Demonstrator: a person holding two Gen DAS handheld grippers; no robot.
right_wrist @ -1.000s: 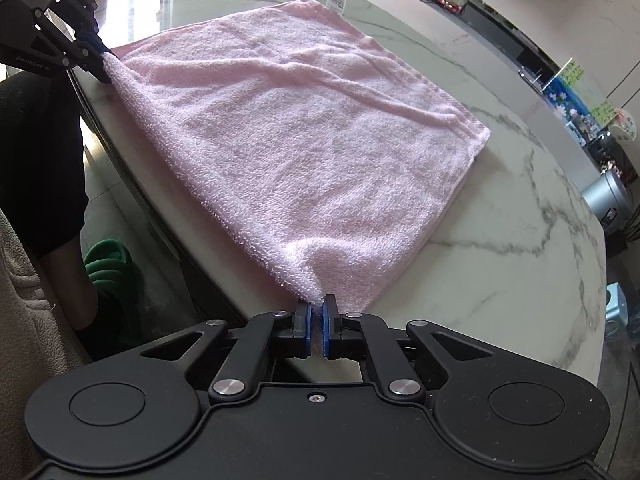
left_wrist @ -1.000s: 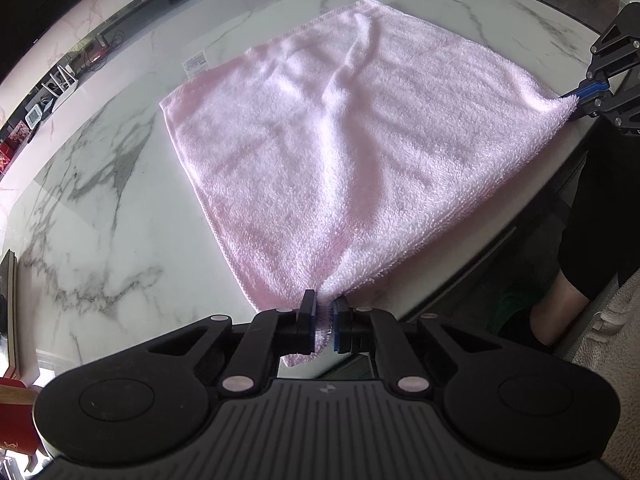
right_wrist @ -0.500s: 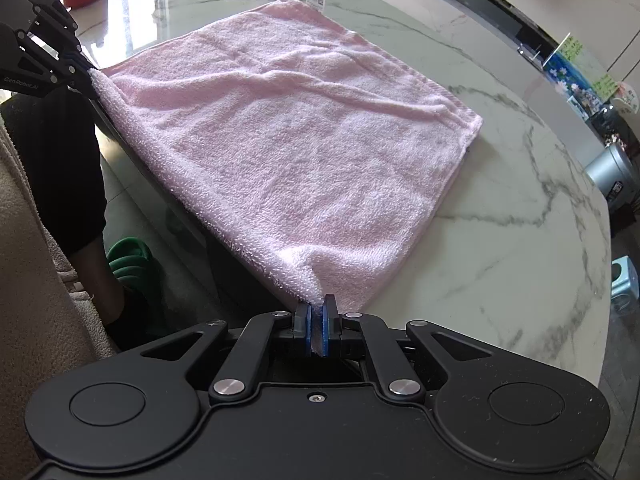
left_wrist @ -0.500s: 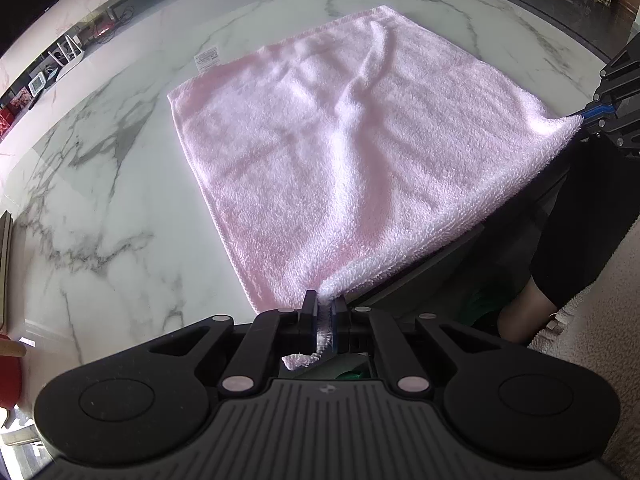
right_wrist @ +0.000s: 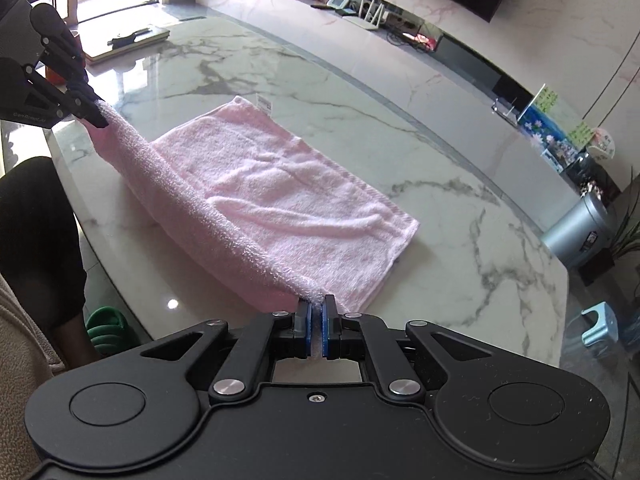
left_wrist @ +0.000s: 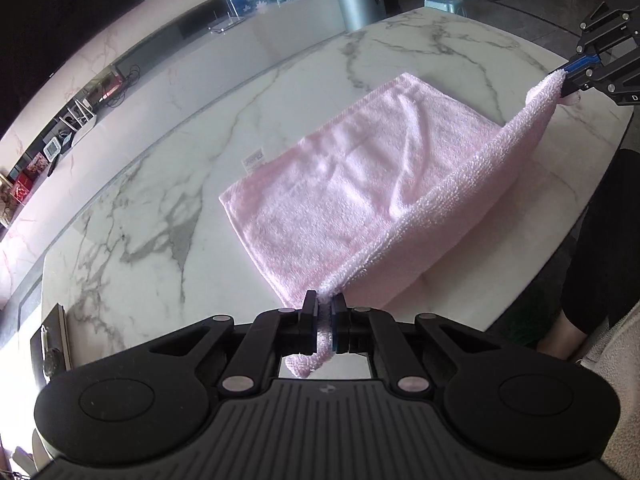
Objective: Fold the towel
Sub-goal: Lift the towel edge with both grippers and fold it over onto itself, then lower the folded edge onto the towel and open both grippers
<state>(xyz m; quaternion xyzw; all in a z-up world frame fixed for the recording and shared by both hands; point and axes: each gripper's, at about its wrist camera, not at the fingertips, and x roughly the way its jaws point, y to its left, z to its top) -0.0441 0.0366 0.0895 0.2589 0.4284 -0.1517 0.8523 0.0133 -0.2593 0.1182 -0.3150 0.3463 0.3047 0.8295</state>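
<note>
Left wrist view: left gripper and right gripper pinching pink towel corners above marble table; best carried level to far edge.

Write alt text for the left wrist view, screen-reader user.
The left gripper is shut on one near corner of a pink towel, its near edge lifted off a white marble table; the far half lies flat. At upper right the right gripper pinches the other near corner. A person's dark-clad leg shows at the right edge.
</note>
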